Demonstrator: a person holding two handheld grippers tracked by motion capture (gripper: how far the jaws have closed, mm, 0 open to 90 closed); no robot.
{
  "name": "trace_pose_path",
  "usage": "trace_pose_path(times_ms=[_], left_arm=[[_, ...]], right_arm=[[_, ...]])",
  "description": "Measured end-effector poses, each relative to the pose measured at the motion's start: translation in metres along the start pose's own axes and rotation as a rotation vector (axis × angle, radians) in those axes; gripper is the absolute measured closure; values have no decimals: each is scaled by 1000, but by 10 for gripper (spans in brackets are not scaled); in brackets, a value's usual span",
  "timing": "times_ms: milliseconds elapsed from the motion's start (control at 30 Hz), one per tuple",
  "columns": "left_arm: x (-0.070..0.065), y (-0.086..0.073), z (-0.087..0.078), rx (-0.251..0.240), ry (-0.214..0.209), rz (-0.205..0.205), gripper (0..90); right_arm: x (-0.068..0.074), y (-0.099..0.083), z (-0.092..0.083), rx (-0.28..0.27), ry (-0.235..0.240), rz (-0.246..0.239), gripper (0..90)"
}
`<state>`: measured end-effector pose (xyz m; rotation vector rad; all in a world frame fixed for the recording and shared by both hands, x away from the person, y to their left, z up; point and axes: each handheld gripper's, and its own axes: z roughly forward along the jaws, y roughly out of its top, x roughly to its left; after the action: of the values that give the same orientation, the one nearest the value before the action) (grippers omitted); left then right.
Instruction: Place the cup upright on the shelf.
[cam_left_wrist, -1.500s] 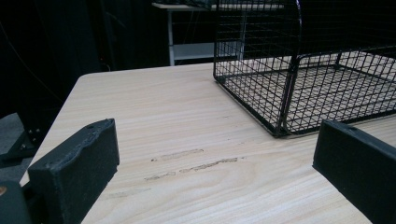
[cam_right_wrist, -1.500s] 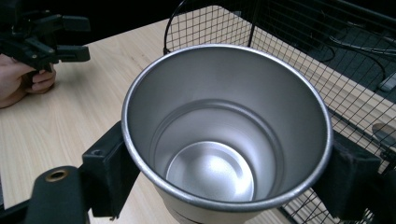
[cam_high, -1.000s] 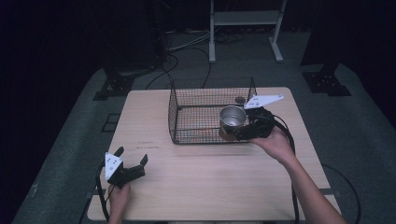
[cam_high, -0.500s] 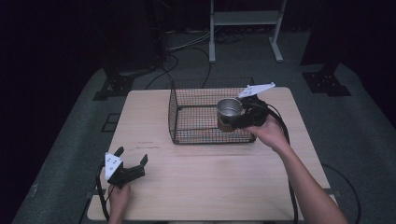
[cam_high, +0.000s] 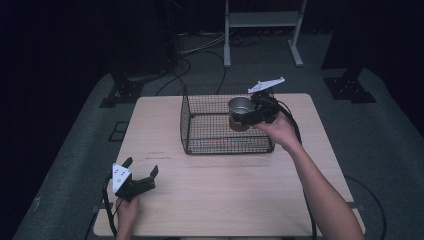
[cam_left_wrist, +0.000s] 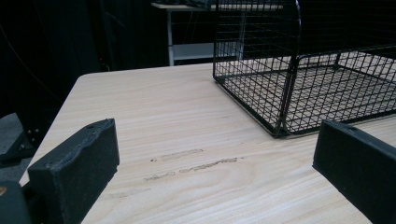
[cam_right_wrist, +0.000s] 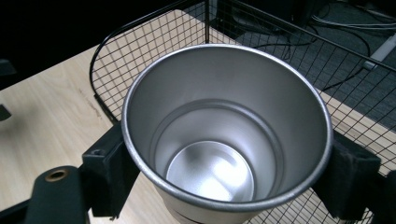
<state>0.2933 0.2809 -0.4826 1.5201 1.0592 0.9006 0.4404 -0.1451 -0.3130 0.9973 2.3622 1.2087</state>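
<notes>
Cup (cam_right_wrist: 226, 135), of brushed metal with a rolled rim and a stepped, empty interior, is clamped between the two black padded jaws of the right gripper (cam_high: 251, 113), one pad on each side of its wall just under the rim; its outer base is cut off at the bottom edge of the right gripper view. In the high view the cup (cam_high: 239, 109) is upright and held above the right rear part of the wire basket (cam_high: 200, 131), though whether its base touches the basket floor cannot be told. The basket is a black, square-meshed rectangular cage with rounded corners, standing on a pale wood-grain table (cam_high: 220, 200). The left gripper (cam_high: 141, 177) rests near the table's front left corner, well apart from the basket, its foam-faced jaws spread wide and holding nothing. Faint scuff marks (cam_left_wrist: 196, 163) lie on the wood between those jaws. The surroundings beyond the table are too dark to resolve clearly.
</notes>
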Motion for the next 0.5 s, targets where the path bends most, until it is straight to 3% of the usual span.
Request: trace_pose_path(times_ms=[500], left_arm=[[1, 0, 0, 3, -4, -4, 0]], right_arm=[[-7, 17, 22, -6, -15, 32, 180]])
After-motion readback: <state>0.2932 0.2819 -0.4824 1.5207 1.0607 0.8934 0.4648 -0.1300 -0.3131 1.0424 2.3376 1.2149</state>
